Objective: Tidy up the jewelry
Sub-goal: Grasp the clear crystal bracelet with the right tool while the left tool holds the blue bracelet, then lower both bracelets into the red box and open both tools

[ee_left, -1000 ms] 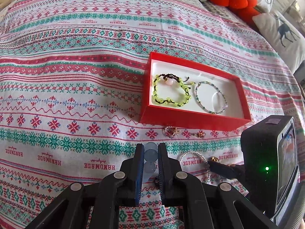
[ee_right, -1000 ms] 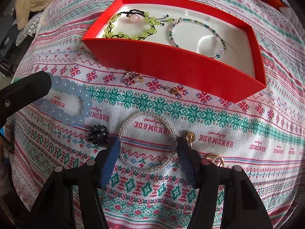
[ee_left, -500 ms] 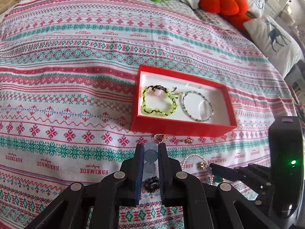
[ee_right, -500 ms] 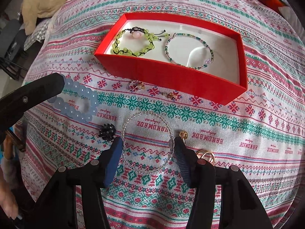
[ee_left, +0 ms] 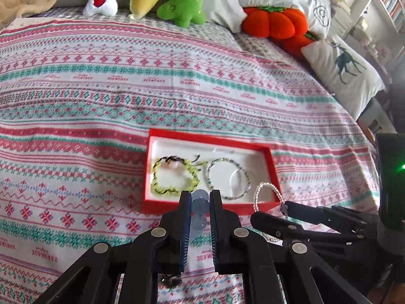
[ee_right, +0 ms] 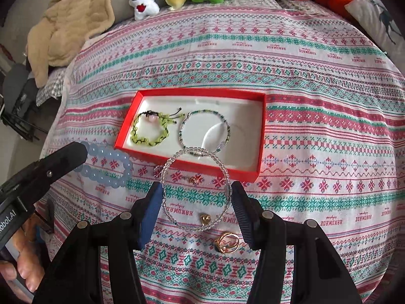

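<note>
Red box [ee_right: 260, 136] holding green bracelet [ee_right: 149, 131] and thin beaded bracelet [ee_right: 205, 131], left fingers [ee_left: 186, 217] pinching blue bracelet [ee_right: 106, 164], right fingers [ee_right: 152, 210] clasping clear bracelet [ee_right: 196, 190]

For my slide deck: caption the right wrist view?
Right claw lifts clear beaded bracelet toward red box.

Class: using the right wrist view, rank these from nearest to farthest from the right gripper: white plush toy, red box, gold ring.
1. Gold ring: on the bedspread, just beside the right gripper.
2. Red box: mid-bed, ahead of the fingers.
3. White plush toy: far edge, upper left.
</note>
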Demonstrator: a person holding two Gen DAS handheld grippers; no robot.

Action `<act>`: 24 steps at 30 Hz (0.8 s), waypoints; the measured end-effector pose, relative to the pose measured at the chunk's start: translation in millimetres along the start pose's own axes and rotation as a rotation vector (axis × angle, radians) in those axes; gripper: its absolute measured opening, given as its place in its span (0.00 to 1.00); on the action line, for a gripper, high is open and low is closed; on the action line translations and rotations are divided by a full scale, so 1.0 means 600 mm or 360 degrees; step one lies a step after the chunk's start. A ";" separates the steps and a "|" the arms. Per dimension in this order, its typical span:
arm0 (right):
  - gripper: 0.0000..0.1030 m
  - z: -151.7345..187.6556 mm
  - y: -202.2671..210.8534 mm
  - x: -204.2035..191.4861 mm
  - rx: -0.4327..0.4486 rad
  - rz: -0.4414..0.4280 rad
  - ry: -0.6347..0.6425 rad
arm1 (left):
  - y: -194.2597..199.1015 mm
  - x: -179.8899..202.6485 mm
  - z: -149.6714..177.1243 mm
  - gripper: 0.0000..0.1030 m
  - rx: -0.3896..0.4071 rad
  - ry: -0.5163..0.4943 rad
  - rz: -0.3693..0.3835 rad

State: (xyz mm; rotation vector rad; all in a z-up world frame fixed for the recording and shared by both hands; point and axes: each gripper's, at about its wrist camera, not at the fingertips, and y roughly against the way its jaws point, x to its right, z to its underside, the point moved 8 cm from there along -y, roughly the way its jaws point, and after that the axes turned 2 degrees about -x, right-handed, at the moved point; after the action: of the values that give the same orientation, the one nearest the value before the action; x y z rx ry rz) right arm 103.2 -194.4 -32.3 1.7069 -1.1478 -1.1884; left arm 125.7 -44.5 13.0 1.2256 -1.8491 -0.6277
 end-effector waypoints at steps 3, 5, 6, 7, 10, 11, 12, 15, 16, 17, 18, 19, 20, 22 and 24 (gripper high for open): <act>0.56 -0.017 0.011 0.020 0.0047 0.0007 -0.0042 | -0.004 0.011 -0.010 0.08 0.0018 0.0003 0.0034; 0.56 -0.027 0.015 0.030 0.0071 0.0011 -0.0064 | -0.006 0.019 -0.018 0.08 0.0033 0.0012 0.0059; 0.56 -0.032 0.016 0.035 0.0081 0.0015 -0.0073 | -0.007 0.023 -0.022 0.08 0.0042 0.0017 0.0070; 0.56 -0.035 0.019 0.040 0.0090 0.0020 -0.0078 | -0.009 0.027 -0.027 0.08 0.0055 0.0025 0.0087; 0.56 -0.046 0.020 0.048 0.0122 0.0037 -0.0081 | -0.016 0.038 -0.039 0.08 0.0088 0.0041 0.0138; 0.56 -0.049 0.019 0.050 0.0133 0.0037 -0.0085 | -0.020 0.041 -0.042 0.08 0.0101 0.0045 0.0150; 0.56 -0.052 0.019 0.052 0.0144 0.0036 -0.0089 | -0.024 0.041 -0.044 0.08 0.0109 0.0052 0.0161; 0.56 -0.060 0.015 0.058 0.0173 0.0034 -0.0096 | -0.050 0.037 -0.046 0.08 0.0097 0.0094 0.0194; 0.56 -0.062 0.014 0.060 0.0179 0.0038 -0.0095 | -0.059 0.033 -0.045 0.08 0.0084 0.0108 0.0187; 0.56 -0.064 0.012 0.061 0.0183 0.0043 -0.0094 | -0.067 0.028 -0.045 0.08 0.0068 0.0114 0.0173; 0.56 -0.065 0.010 0.062 0.0186 0.0044 -0.0093 | -0.074 0.022 -0.044 0.08 0.0057 0.0119 0.0148; 0.56 -0.066 0.008 0.063 0.0187 0.0042 -0.0092 | -0.078 0.016 -0.044 0.08 0.0058 0.0116 0.0118; 0.56 -0.067 0.006 0.063 0.0187 0.0039 -0.0091 | -0.083 0.008 -0.045 0.08 0.0058 0.0098 0.0068; 0.56 -0.069 0.003 0.062 0.0187 0.0033 -0.0088 | -0.090 -0.004 -0.043 0.08 0.0049 0.0080 0.0001; 0.56 -0.070 -0.001 0.060 0.0187 0.0033 -0.0079 | -0.097 -0.017 -0.042 0.08 0.0034 0.0085 -0.0040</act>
State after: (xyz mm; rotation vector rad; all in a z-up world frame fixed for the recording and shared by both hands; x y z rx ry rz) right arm 149.7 -224.9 -30.8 1.7567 -1.2846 -1.1773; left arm 178.3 -58.0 -21.1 1.2695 -1.8029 -0.5848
